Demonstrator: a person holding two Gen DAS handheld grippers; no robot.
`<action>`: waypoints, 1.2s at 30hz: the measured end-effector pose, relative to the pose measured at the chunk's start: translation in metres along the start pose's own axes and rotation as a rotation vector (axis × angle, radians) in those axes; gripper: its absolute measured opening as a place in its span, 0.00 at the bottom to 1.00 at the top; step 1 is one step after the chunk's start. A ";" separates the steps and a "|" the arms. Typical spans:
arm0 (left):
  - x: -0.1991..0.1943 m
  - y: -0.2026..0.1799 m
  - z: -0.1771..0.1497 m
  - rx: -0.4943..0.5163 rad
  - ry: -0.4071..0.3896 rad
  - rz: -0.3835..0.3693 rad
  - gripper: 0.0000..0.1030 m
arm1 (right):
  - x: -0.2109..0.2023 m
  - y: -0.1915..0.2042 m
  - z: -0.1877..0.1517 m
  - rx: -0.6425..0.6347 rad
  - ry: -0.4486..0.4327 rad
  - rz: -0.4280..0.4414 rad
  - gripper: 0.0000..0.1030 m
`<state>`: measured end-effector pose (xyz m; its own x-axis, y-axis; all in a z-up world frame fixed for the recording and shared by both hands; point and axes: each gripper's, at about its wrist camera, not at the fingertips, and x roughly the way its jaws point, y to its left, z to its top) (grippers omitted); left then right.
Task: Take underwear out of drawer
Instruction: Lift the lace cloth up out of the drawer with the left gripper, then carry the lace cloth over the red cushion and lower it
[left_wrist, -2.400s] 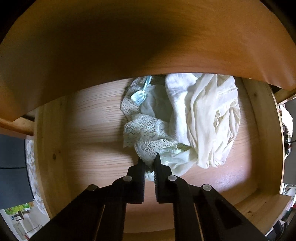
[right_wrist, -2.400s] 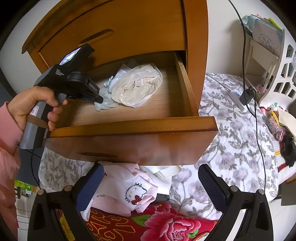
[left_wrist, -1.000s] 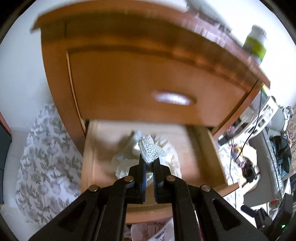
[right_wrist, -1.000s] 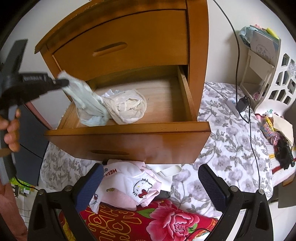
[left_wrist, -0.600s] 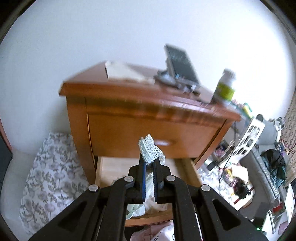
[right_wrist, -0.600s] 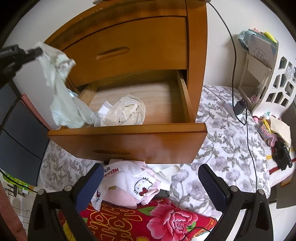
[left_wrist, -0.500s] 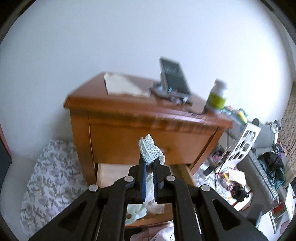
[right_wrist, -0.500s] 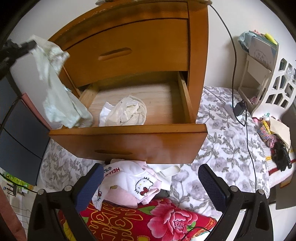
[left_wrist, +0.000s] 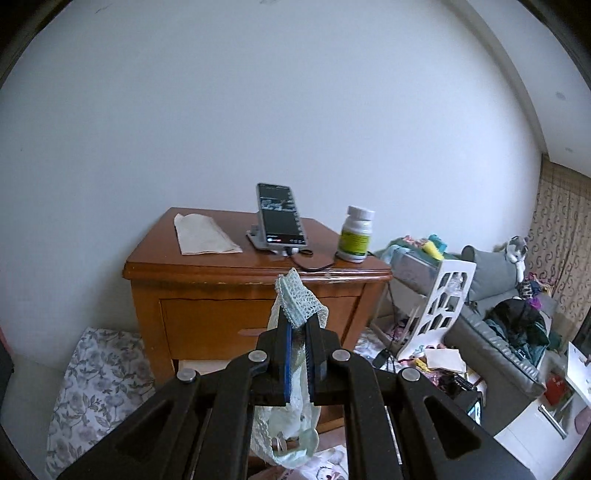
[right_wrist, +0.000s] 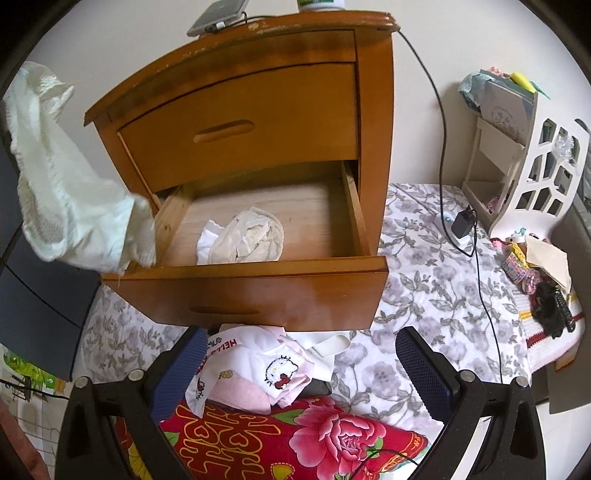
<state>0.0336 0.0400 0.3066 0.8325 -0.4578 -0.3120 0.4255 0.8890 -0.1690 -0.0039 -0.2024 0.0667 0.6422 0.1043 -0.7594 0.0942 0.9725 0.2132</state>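
My left gripper (left_wrist: 298, 325) is shut on pale green lace underwear (left_wrist: 297, 306), whose body hangs down below the fingers. In the right wrist view that underwear (right_wrist: 70, 192) dangles in the air at the far left, clear of the open lower drawer (right_wrist: 258, 280) of the wooden nightstand (right_wrist: 258, 110). A cream garment (right_wrist: 242, 236) still lies crumpled on the drawer floor. My right gripper (right_wrist: 299, 369) stands open in front of the drawer, with nothing between its fingers, above a pile of clothes.
On the nightstand top stand a phone (left_wrist: 280, 221), a pill bottle (left_wrist: 356, 234) and a folded paper (left_wrist: 203, 236). A Hello Kitty garment (right_wrist: 266, 369) and a red floral cloth (right_wrist: 295, 439) lie below the drawer. A white rack (right_wrist: 535, 166) and a charger cable (right_wrist: 461, 221) are to the right.
My left gripper has lifted the green underwear up and out of the drawer, back to the left, until it hangs free. The right gripper has barely shifted.
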 end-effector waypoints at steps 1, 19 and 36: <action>-0.003 -0.003 -0.001 0.001 -0.003 -0.003 0.06 | -0.002 0.000 -0.001 0.001 -0.004 0.000 1.00; -0.012 -0.032 -0.039 -0.008 0.095 -0.071 0.06 | -0.043 0.001 -0.018 0.000 -0.069 -0.001 1.00; 0.056 -0.041 -0.117 -0.069 0.372 -0.119 0.06 | -0.046 -0.004 -0.027 0.010 -0.060 -0.018 1.00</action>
<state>0.0210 -0.0229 0.1864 0.5880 -0.5409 -0.6013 0.4761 0.8325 -0.2833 -0.0542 -0.2051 0.0847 0.6846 0.0742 -0.7251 0.1135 0.9718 0.2066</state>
